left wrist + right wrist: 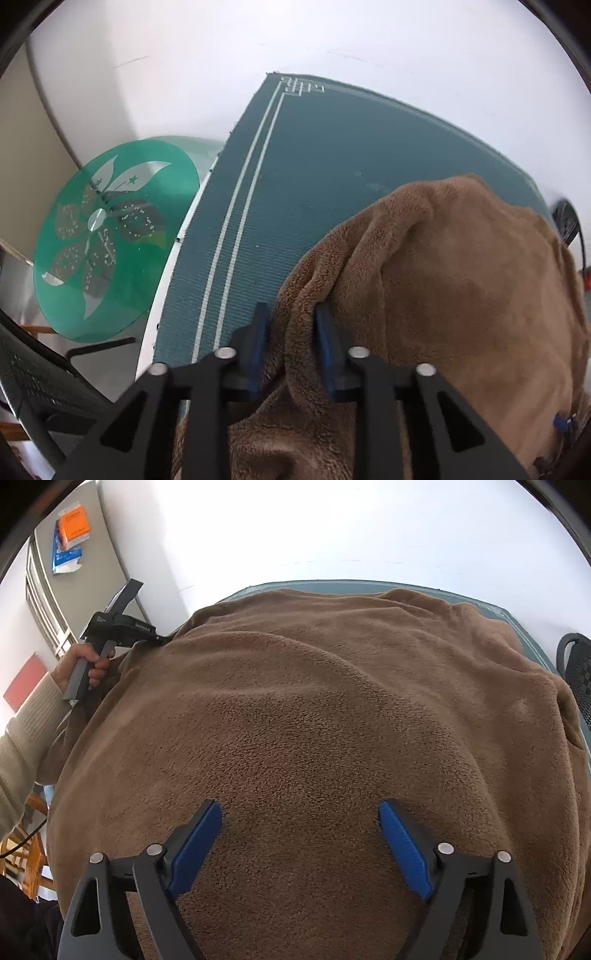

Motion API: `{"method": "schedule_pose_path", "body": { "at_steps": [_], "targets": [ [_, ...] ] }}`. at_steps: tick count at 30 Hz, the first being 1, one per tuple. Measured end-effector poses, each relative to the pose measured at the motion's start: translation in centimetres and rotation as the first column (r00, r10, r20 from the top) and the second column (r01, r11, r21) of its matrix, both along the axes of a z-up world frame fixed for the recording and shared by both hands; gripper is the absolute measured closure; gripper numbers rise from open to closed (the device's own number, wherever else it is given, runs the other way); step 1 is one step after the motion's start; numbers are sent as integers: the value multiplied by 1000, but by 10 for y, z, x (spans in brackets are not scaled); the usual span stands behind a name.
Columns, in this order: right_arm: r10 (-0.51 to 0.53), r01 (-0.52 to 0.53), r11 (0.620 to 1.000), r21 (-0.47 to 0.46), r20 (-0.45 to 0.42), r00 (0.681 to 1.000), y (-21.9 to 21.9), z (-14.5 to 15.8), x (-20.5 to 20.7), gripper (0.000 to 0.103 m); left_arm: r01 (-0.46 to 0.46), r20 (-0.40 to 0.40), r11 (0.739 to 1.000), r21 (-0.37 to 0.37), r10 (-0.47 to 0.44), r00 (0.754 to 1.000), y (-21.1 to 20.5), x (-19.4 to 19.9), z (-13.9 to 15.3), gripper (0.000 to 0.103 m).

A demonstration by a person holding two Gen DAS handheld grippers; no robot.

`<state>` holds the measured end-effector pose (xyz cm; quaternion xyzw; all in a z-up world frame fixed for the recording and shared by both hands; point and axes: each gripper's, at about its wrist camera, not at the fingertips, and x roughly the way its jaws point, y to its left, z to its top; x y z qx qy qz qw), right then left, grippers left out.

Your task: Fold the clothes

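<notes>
right now your left gripper (291, 314) is pinching a ridge of the brown fleece garment (461, 295); its blue pads (325, 339) are pressing in on a gathered fold that is running back between them toward the camera. just ahead of those fingers the fleece is rising in a rounded hump, and off to their left the dark green mat (295, 155) is lying bare, with its pale border lines running away from you.

your right gripper (299, 823) is standing wide apart, gripping nothing. its blue pads (199, 838) are hovering over or resting on the flat middle of the garment (314, 701); you cannot tell which from this view. beyond the fingertips the fleece is spreading across nearly all of the mat, whose green edge (424, 587) is showing only at the far side. far off to the left of these fingers, your hand (79, 664) is holding the other gripper at the garment's edge.

the fabric is looking thick, plush and soft, so it is likely bunching rather than creasing sharply, and it is probably carrying some weight when lifted. whether the spread is an early or late stage of folding is not settled here. for a grip, an edge or a corner is looking better than the flat middle, where the pile is offering little for the pads to close on.
</notes>
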<state>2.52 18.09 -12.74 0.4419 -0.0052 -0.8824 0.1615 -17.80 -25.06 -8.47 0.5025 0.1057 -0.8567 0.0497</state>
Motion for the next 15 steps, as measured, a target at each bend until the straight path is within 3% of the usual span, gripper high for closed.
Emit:
{"method": "schedule_pose_path", "body": {
  "at_steps": [6, 12, 15],
  "targets": [
    [0, 0, 1000, -13, 0, 1000, -1, 1, 0, 11, 16, -56, 1000, -18, -17, 998, 24, 17, 28, 27],
    [-6, 5, 999, -53, -3, 1000, 4, 2, 1, 11, 133, -33, 990, -53, -135, 990, 85, 34, 45, 25],
    [-38, 35, 989, -143, -12, 999, 19, 9, 7, 11, 200, -22, 978, -66, -202, 979, 117, 43, 48, 24]
  ]
}}
